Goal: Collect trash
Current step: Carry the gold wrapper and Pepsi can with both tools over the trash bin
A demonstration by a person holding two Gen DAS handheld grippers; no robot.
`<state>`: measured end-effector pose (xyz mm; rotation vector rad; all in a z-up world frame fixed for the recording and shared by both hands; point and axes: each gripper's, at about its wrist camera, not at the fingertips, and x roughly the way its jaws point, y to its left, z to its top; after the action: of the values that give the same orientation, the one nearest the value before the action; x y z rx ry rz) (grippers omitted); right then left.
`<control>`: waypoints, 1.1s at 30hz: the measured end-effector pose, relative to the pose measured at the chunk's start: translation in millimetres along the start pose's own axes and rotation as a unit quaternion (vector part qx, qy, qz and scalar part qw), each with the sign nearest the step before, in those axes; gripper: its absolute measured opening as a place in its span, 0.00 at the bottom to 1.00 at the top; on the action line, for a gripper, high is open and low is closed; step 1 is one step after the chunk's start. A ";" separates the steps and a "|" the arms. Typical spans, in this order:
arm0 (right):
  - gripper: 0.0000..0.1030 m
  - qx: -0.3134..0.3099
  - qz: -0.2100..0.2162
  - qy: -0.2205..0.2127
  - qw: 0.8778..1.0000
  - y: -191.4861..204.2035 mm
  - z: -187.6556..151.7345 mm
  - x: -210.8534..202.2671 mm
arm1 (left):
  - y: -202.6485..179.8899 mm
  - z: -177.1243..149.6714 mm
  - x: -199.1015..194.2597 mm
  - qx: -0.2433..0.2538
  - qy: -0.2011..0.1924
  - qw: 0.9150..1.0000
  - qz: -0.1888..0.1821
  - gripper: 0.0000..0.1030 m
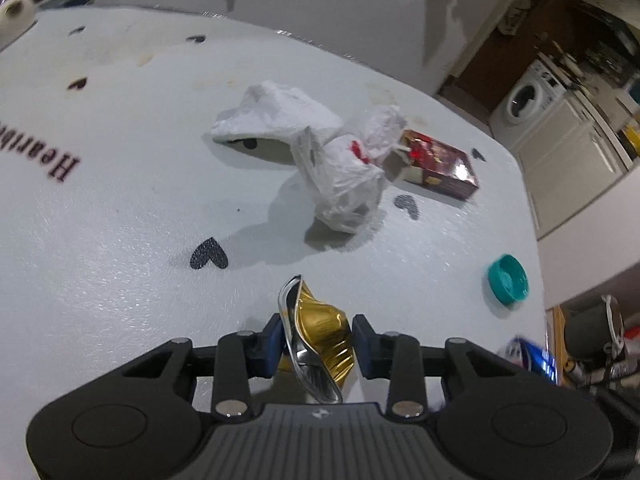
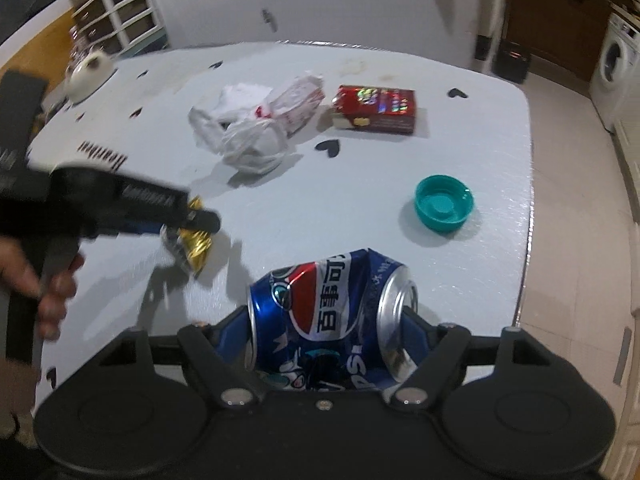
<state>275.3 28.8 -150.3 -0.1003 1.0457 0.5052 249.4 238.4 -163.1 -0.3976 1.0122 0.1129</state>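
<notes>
White table (image 1: 120, 240) with black heart stickers, kitchen and washing machine (image 1: 528, 98) behind. Left wrist view: left gripper (image 1: 318, 338) clamps a crushed gold wrapper (image 1: 324, 332) between its blue pads; ahead of the fingertips a white plastic bag (image 1: 340, 160), red box (image 1: 440, 164) beyond to the right, teal cap (image 1: 508, 285) right of the fingers. Right wrist view: right gripper (image 2: 328, 320) pinches a dented blue Pepsi can (image 2: 332, 312) lying sideways between the fingers; cap ahead-right, bag and box farther ahead, left gripper with wrapper off to the left.

Crushed gold wrapper (image 1: 320, 344), dented Pepsi can (image 2: 332, 320), both gripped.
</notes>
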 end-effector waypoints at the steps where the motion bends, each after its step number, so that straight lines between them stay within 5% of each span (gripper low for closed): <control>1: 0.76 0.007 -0.001 -0.004 1.000 -0.2 0.5 -2.2 | -0.4 -2.1 -5.4 0.009 -0.005 1.000 -0.001 0.36; 15: 0.76 0.068 -0.024 -0.065 0.995 0.6 0.3 -53.6 | -17.7 -24.7 -77.9 0.108 -0.066 0.992 0.006 0.36; 33: 0.76 0.110 -0.059 -0.115 0.985 -17.9 -34.8 -115.7 | -69.5 -53.6 -128.7 0.150 -0.101 0.984 -0.011 0.36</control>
<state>209.3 -38.6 -72.8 0.0912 0.8565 0.2837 157.1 165.8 -60.8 -0.1189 0.8085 -0.0188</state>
